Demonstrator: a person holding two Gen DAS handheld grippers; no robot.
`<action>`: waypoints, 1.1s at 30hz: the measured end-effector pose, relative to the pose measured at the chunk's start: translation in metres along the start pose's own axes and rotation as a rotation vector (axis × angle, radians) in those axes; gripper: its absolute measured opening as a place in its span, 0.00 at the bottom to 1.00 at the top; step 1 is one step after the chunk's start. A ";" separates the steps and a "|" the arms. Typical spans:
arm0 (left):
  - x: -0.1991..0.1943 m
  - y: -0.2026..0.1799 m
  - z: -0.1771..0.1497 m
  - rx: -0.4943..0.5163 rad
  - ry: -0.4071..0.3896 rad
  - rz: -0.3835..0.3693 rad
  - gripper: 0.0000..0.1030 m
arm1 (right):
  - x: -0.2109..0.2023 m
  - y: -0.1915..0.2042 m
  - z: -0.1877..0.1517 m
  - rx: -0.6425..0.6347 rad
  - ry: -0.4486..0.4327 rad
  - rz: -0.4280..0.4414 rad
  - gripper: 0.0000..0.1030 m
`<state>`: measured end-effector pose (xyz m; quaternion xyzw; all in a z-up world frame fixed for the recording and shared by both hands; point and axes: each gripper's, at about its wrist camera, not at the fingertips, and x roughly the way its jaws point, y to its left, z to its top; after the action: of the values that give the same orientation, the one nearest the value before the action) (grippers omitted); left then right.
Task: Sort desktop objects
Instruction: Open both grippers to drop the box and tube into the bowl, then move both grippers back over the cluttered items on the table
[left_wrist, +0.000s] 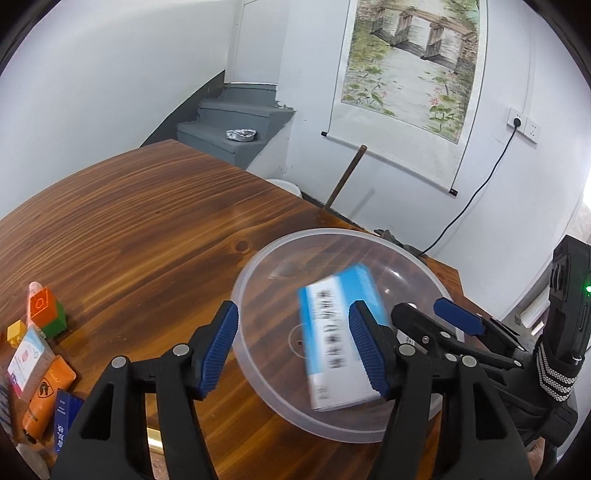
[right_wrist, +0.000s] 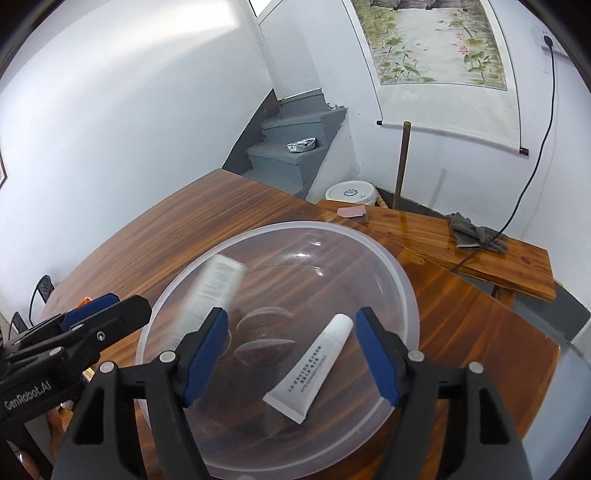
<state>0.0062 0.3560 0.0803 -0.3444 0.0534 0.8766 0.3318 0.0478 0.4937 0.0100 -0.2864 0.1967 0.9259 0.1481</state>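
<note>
A clear plastic bowl (left_wrist: 258, 258) stands on the wooden table (left_wrist: 129, 221), and both grippers hover over it. My left gripper (left_wrist: 293, 310) is open, with no pad touching anything. Below it a blue and white box (left_wrist: 340, 339) is motion-blurred and tilted inside the bowl, partly behind one finger. In the right wrist view the same box (right_wrist: 210, 291) is a grey blur at the bowl's (right_wrist: 369, 240) left side. My right gripper (right_wrist: 291, 317) is open too. A white tube (right_wrist: 314, 369) lies free on the bowl's floor beneath it.
At the table's left edge lies a pile: orange and green toy blocks (left_wrist: 48, 310), a yellow block (left_wrist: 16, 330), a small white box (left_wrist: 27, 358), an orange tube (left_wrist: 40, 398). Beyond the table stand a wooden bench (right_wrist: 498, 258) with grey gloves (right_wrist: 476, 234) and a white bucket (right_wrist: 349, 192).
</note>
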 end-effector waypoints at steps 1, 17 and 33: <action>0.001 0.001 -0.001 -0.002 0.004 0.008 0.64 | 0.001 0.000 0.000 0.001 0.002 -0.001 0.73; -0.005 0.014 -0.009 -0.027 0.042 0.049 0.64 | -0.004 0.008 -0.004 0.005 0.005 0.006 0.78; -0.034 0.053 -0.017 -0.086 0.030 0.121 0.64 | -0.014 0.049 -0.012 -0.073 -0.026 0.089 0.79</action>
<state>0.0011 0.2908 0.0820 -0.3675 0.0412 0.8913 0.2622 0.0455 0.4427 0.0224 -0.2707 0.1734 0.9418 0.0985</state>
